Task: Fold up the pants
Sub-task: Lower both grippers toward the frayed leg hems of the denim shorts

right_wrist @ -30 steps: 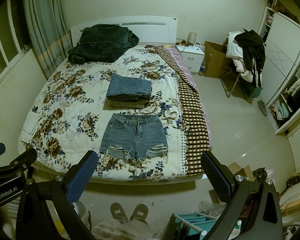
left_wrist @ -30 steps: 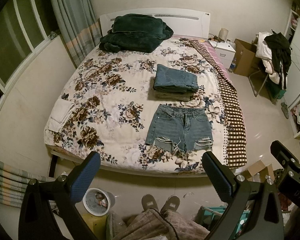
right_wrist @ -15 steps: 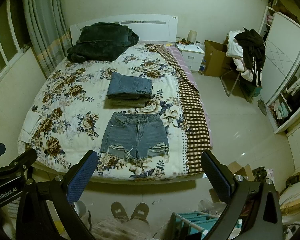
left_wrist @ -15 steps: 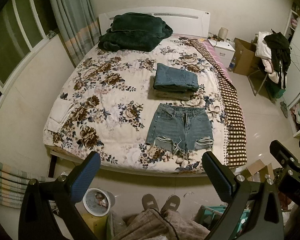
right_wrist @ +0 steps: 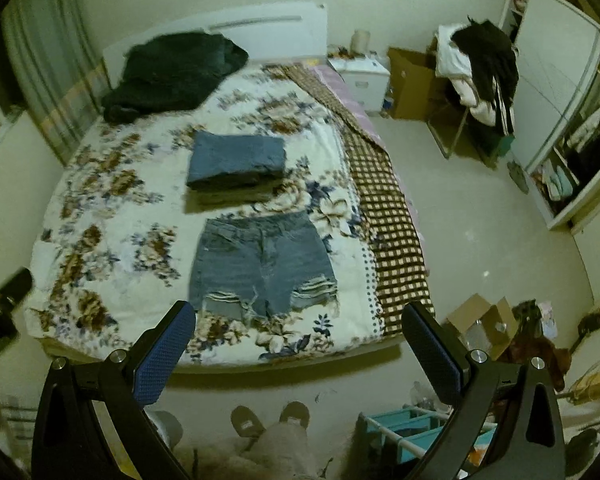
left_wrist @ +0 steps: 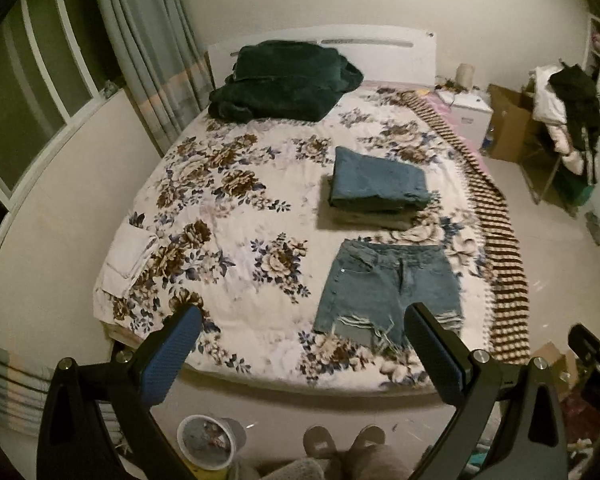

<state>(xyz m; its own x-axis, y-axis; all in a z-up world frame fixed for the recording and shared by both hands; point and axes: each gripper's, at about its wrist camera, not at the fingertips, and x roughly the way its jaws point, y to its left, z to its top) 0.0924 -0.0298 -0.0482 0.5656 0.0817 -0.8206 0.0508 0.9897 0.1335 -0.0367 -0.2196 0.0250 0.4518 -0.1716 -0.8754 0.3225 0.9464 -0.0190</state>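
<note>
Blue denim shorts (left_wrist: 386, 292) with frayed hems lie flat and unfolded near the foot of the floral bed (left_wrist: 228, 216); they also show in the right wrist view (right_wrist: 260, 266). Behind them sits a stack of folded jeans (left_wrist: 378, 186), seen too in the right wrist view (right_wrist: 236, 162). My left gripper (left_wrist: 300, 350) is open and empty, above the bed's foot edge, short of the shorts. My right gripper (right_wrist: 300, 346) is open and empty, also short of the shorts.
A dark green blanket (left_wrist: 284, 80) lies at the headboard. A checked cloth (left_wrist: 500, 248) runs along the bed's right edge. A paper cup (left_wrist: 208, 444) and my slippered feet (left_wrist: 340, 440) are on the floor. A blue rack (right_wrist: 404, 432) and cardboard boxes (right_wrist: 480, 320) stand at right.
Both grippers have moved forward toward the bed; the shorts and the folded stack look larger. The right view has tilted. The clothes have not moved.
</note>
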